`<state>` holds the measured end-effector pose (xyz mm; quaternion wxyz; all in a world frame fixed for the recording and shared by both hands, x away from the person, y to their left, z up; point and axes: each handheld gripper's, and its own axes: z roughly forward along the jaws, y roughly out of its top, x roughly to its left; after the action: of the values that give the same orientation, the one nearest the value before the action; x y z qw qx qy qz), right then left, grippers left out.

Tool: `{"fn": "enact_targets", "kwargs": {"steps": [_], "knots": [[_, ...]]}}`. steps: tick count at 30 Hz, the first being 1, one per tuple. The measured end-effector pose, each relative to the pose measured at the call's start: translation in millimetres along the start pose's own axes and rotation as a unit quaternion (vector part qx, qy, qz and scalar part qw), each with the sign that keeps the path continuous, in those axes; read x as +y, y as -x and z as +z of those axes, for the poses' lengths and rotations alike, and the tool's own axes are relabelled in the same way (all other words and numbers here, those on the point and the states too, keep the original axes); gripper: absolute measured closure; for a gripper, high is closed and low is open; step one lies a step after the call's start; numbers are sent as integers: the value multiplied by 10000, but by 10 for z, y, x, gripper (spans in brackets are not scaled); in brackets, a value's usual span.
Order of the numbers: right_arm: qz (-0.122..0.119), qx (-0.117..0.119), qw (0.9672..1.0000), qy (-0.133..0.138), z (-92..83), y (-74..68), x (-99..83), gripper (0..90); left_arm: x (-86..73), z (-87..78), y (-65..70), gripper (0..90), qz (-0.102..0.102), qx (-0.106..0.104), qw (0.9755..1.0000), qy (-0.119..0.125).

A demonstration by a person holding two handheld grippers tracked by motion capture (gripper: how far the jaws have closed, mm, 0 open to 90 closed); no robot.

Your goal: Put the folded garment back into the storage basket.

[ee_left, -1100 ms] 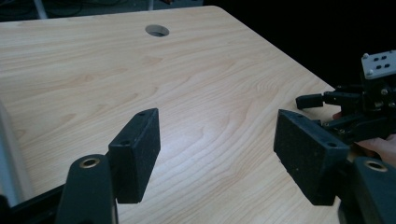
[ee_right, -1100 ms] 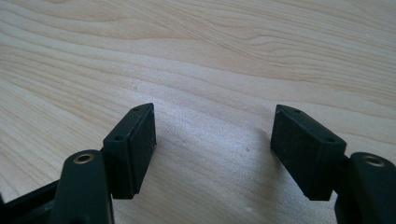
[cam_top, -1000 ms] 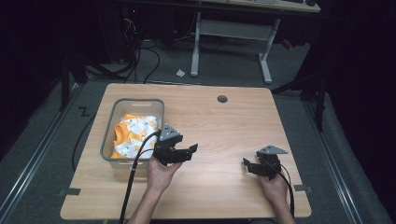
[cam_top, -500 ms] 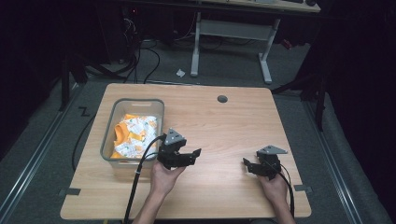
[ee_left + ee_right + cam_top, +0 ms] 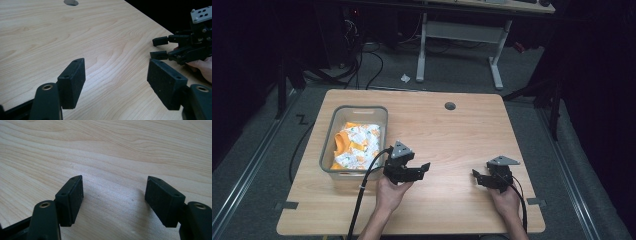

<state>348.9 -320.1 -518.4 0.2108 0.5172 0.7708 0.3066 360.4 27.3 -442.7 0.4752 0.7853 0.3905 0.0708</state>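
Note:
My left gripper [image 5: 421, 170] is held just right of the bin's front corner, low over the table, jaws pointing right. In the left gripper view its jaws stand wide open [image 5: 115, 70] with bare wood between them. My right gripper [image 5: 477, 177] rests near the front right of the table, jaws pointing left toward the other one. Its own view shows it open [image 5: 113, 187] over bare wood, holding nothing. It also appears at the right of the left gripper view [image 5: 153, 48], jaws apart. A clear plastic bin [image 5: 354, 108] at the left holds orange and white cloth [image 5: 357, 142].
The wooden table [image 5: 462, 135] has a round cable hole [image 5: 450, 106] near its far edge, also seen in the left gripper view [image 5: 71, 2]. A black cable [image 5: 362, 195] trails from the left gripper off the front edge. Desk legs and cables stand on the floor beyond.
My left gripper has drifted slightly right and toward the front edge, away from the bin. The right gripper has stayed put.

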Motion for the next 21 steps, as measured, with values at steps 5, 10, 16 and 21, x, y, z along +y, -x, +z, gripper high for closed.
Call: {"fn": "enact_targets", "kwargs": {"steps": [5, 10, 16, 21], "knots": [[-1, 0, 10000, 0, 0, 0, 0, 314, -35, 33, 5, 314, -15, -7, 10000, -32], [0, -2, 10000, 0, 0, 0, 0, 314, -93, 48, 25, 315, -49, -68, 10000, -35], [0, -1, 10000, -1, 0, 0, 0, 314, -143, 97, 50, 316, -61, -106, 9999, -80], [-1, 0, 10000, -1, 0, 0, 0, 314, -186, 152, 59, 333, -32, -27, 9998, -171]]}}
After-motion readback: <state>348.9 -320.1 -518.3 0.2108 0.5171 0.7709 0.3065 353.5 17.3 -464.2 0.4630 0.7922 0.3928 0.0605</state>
